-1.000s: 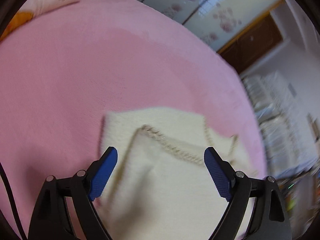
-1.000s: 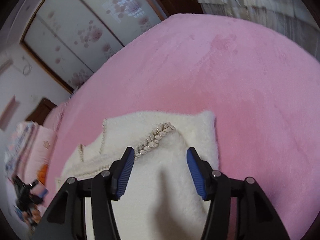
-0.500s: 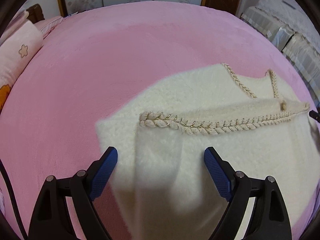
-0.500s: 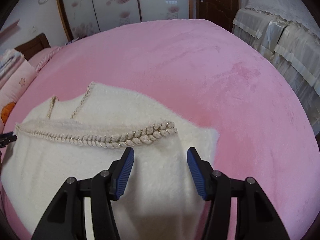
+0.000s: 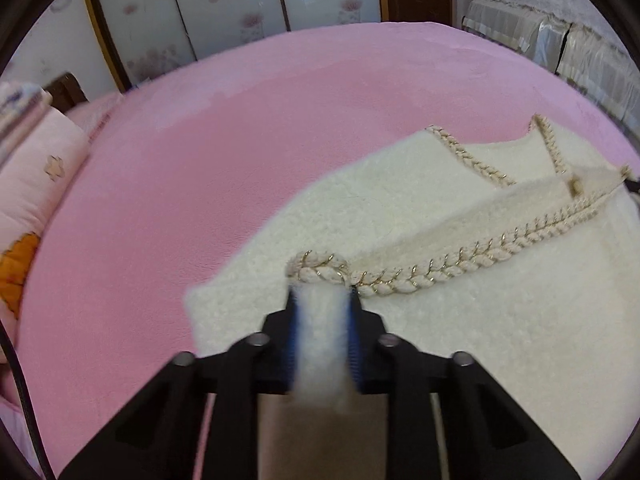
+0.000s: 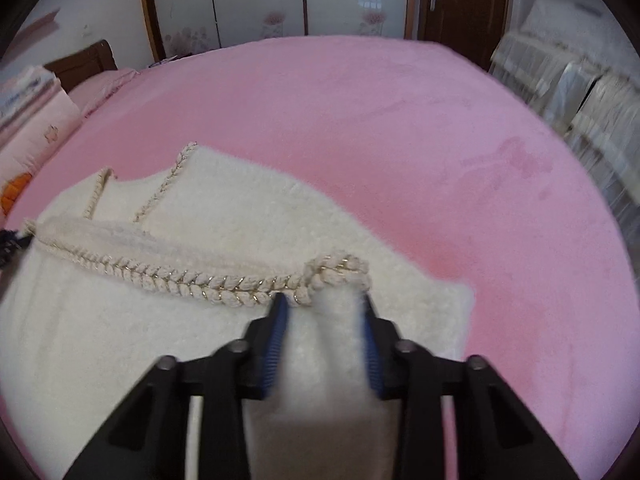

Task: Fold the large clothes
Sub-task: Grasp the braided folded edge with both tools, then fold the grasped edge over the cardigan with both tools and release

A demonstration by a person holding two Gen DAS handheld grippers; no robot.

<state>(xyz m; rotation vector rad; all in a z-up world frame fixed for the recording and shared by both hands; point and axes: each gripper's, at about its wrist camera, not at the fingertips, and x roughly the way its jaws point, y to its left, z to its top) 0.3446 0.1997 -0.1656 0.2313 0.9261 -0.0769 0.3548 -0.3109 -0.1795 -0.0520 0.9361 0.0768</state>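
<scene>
A cream fuzzy garment (image 5: pixel 460 320) with braided gold-threaded trim (image 5: pixel 452 264) lies on the pink bed (image 5: pixel 200 168). My left gripper (image 5: pixel 321 300) is shut on the garment's near left corner, at the end of the braided hem. My right gripper (image 6: pixel 322 306) is shut on the near right corner of the same garment (image 6: pixel 120 340), at the other end of the braid (image 6: pixel 192 280). Fabric bunches between each pair of blue pads. The hem stretches between the two grippers, over the layer with the neckline trim (image 6: pixel 160 192).
Pink pillows (image 5: pixel 36 168) are stacked at the bed's left. Floral wardrobe doors (image 6: pixel 260 4) and a dark wooden door (image 6: pixel 464 0) stand beyond the bed. Lace-covered furniture (image 6: pixel 568 80) is on the right. Pink bed surface stretches beyond the garment.
Both grippers have gone from open to shut on the garment's hem corners. The views have swung to face the wardrobe, and the hem is now pulled taut between them.
</scene>
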